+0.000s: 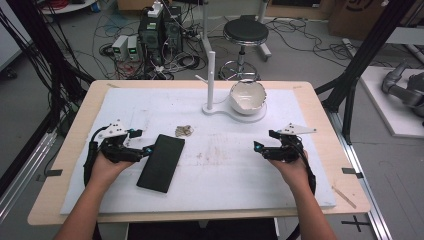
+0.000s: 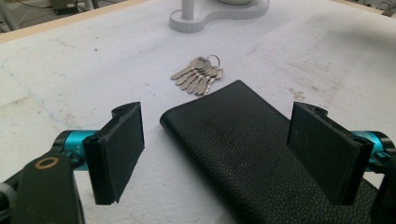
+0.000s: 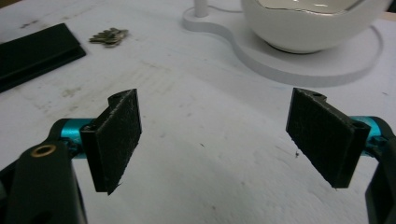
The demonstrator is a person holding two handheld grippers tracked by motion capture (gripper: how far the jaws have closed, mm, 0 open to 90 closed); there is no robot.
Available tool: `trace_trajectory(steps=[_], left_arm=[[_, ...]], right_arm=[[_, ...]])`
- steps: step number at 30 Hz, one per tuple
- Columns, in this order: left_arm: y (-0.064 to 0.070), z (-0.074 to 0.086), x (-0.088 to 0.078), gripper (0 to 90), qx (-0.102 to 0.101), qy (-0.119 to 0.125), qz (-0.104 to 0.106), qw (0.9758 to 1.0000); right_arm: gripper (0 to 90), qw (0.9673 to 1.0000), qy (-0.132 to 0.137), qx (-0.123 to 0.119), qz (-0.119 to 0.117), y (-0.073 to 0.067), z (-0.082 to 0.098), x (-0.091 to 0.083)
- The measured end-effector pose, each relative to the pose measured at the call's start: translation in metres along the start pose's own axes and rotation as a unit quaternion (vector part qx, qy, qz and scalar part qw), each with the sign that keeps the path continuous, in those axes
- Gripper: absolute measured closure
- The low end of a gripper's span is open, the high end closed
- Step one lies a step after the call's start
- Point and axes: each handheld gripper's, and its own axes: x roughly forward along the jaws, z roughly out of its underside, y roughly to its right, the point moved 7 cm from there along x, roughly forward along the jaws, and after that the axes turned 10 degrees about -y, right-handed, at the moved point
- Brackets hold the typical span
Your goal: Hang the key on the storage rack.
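Left side first. My left gripper (image 1: pixel 148 150) rests low on the white foam-covered surface (image 1: pixel 220 190), its fingers (image 2: pixel 122 149) spread as wide as they go and holding nothing. The long black leather wallet (image 1: pixel 161 162) lies flat just in front of them; in the left gripper view its near end sits between the two pads, closer to the right-hand pad, but neither pad presses on it.

Just beyond the wallet's far end lies a small fan of silver keys on a ring (image 1: pixel 183 131), close to it but not touching as far as I can see.

Centre-back: a white flat-based stand with a thin upright post (image 1: pixel 210 75), and on its round plate a white ceramic bowl with a chipped-looking rim (image 1: pixel 247 96). The bowl looks empty from above.

Right side: my right gripper (image 1: pixel 258 147) sits on bare foam, fingers (image 3: pixel 119 140) also fully apart and empty, pointing toward the stand's base and bowl, well apart from both.

Judgement: this is the approach step, before any grasp. The wallet is the likely first pick, since my left fingers already straddle its end. Next move calls for easing the left gripper forward and centring the wallet between the pads, then closing across its width. It lies flat, so the lower pad edges must get under or bite its sides cleanly, or it will slide on the foam.
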Motion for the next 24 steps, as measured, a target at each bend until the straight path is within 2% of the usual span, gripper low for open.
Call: trace_trajectory(steps=[2, 7, 8, 12, 14, 16, 22, 23, 24], left_arm=[[-0.001, 0.001, -0.001, 18.8, -0.001, 0.0, 0.0, 1.0], [-0.002, 0.001, -0.002, 18.8, -0.004, 0.001, 0.001, 1.0], [-0.002, 0.001, -0.002, 18.8, -0.004, 0.001, 0.001, 1.0], [-0.001, 0.001, -0.002, 18.8, 0.001, 0.0, 0.002, 1.0], [0.0, 0.001, -0.002, 18.8, 0.0, 0.001, 0.002, 1.0], [-0.001, 0.001, -0.002, 18.8, 0.0, 0.0, 0.004, 1.0], [-0.002, 0.002, -0.003, 18.8, -0.002, 0.001, 0.003, 1.0], [-0.002, 0.002, -0.003, 18.8, -0.002, 0.001, 0.003, 1.0], [-0.003, 0.001, -0.003, 18.8, -0.003, 0.002, 0.003, 1.0]], right_arm=[[18.4, 0.9998, 0.004, -0.013, -0.017, -0.008, -0.013, 0.004], [18.3, 0.9993, 0.001, -0.03, -0.024, -0.022, -0.035, 0.019], [18.3, 0.9993, 0.001, -0.03, -0.024, -0.022, -0.035, 0.019], [18.3, 0.9986, -0.017, -0.022, -0.045, -0.033, -0.055, 0.042], [18.3, 0.9984, -0.018, -0.022, -0.048, -0.034, -0.058, 0.046], [18.3, 0.997, -0.031, -0.024, -0.067, -0.041, -0.068, 0.063], [18.3, 0.9958, -0.045, -0.027, -0.075, -0.052, -0.084, 0.091], [18.3, 0.9958, -0.045, -0.027, -0.075, -0.052, -0.084, 0.091], [18.3, 0.9953, -0.05, -0.028, -0.078, -0.056, -0.088, 0.101]])
